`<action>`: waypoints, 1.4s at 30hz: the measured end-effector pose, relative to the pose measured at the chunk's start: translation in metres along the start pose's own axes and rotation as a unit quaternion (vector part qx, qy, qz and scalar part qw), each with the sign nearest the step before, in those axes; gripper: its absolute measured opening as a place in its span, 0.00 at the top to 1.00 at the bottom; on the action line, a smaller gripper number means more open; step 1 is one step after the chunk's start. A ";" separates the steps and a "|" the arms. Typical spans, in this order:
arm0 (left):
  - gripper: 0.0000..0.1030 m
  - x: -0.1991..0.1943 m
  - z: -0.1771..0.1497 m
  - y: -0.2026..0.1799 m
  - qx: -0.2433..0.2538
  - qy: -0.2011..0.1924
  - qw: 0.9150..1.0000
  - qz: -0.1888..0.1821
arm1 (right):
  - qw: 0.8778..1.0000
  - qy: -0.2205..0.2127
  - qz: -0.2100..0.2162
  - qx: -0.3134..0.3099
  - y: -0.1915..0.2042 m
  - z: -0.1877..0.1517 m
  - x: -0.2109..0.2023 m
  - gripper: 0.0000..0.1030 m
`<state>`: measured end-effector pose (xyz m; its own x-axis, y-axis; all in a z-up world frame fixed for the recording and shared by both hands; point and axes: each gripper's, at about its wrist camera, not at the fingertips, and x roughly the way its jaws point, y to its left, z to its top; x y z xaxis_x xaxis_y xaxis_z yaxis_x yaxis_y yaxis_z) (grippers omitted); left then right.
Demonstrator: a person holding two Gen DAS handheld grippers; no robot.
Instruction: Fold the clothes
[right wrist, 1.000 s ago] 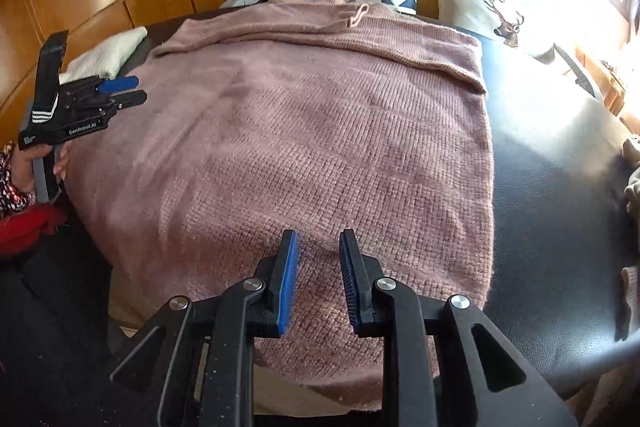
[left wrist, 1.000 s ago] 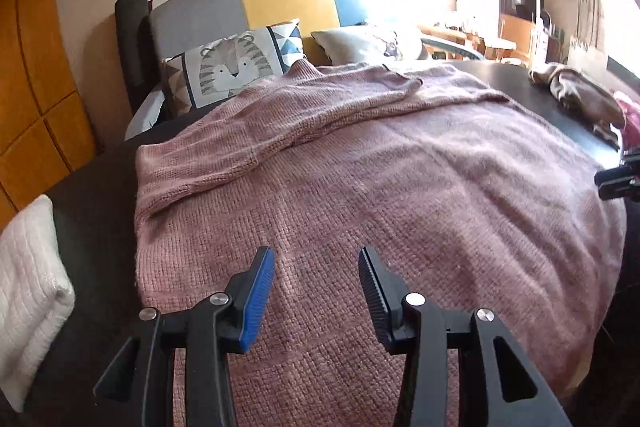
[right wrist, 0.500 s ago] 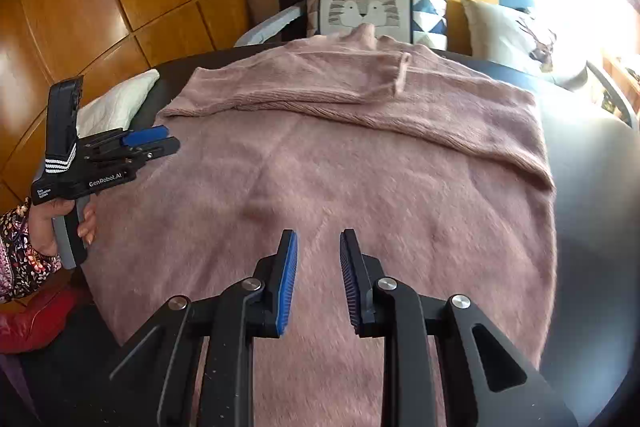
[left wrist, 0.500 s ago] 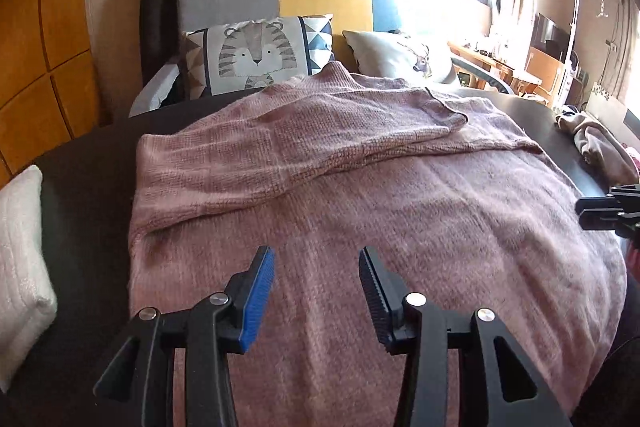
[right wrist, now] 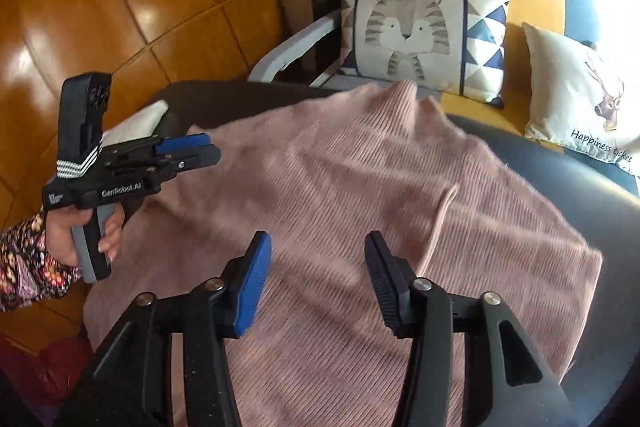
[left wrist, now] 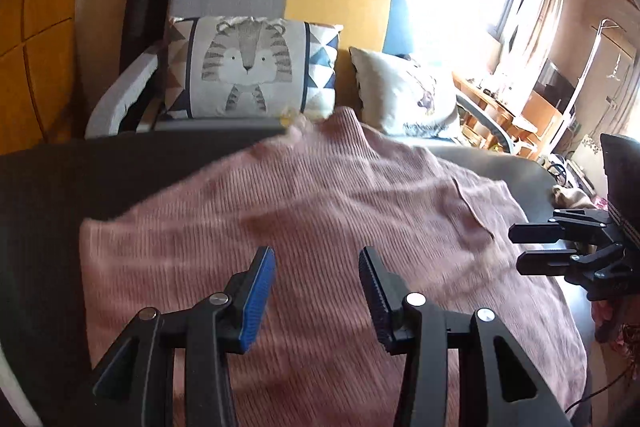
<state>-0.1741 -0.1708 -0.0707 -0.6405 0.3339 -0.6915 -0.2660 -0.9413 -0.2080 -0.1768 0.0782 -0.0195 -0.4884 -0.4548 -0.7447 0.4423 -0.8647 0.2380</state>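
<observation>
A pink knit sweater (left wrist: 320,227) lies spread on the dark table (left wrist: 48,195). Both the left gripper (left wrist: 316,285) and right gripper (right wrist: 316,277) hover above it, jaws apart, empty. Only the right view shows the hand (right wrist: 76,227) gripping the left tool; a tiger cushion (right wrist: 416,35) sits beyond.

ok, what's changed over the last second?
Both grippers advanced over the pink sweater toward its collar end near the tiger cushion. The right gripper opened wider; the left gripper stayed open. Neither has gripped anything. The sweater stays flat on the dark table, sleeves folded across.
</observation>
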 end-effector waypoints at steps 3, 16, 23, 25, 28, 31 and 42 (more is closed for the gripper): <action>0.55 0.038 0.046 0.016 0.024 -0.013 0.999 0.035 | 1.000 0.008 -0.021 0.019 -0.029 0.033 0.026 0.49; 0.55 0.178 0.117 0.042 0.031 0.107 0.994 -0.012 | 0.992 0.085 -0.087 0.014 -0.111 0.115 0.135 0.56; 0.48 0.192 0.119 0.025 0.071 0.111 0.991 -0.010 | 0.988 0.101 -0.108 -0.033 -0.105 0.112 0.153 0.64; 0.46 0.194 0.120 0.022 0.077 0.110 0.991 -0.009 | 0.988 0.100 -0.113 -0.042 -0.099 0.112 0.155 0.83; 0.46 0.198 0.121 0.016 0.087 0.109 0.990 -0.007 | 0.987 0.101 -0.121 -0.035 -0.091 0.114 0.156 0.91; 0.86 0.201 0.122 0.009 0.096 0.116 0.988 -0.025 | 0.987 0.091 -0.129 -0.023 -0.086 0.113 0.151 0.92; 0.95 0.142 0.132 0.006 0.045 0.059 0.995 -0.070 | 0.994 0.013 -0.100 0.039 -0.074 0.111 0.071 0.92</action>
<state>-0.3623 -0.1225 -0.0790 -0.5055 0.4482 -0.7373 -0.4129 -0.8759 -0.2495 -0.3276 0.0867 -0.0210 -0.5415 -0.2673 -0.7971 0.2779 -0.9517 0.1304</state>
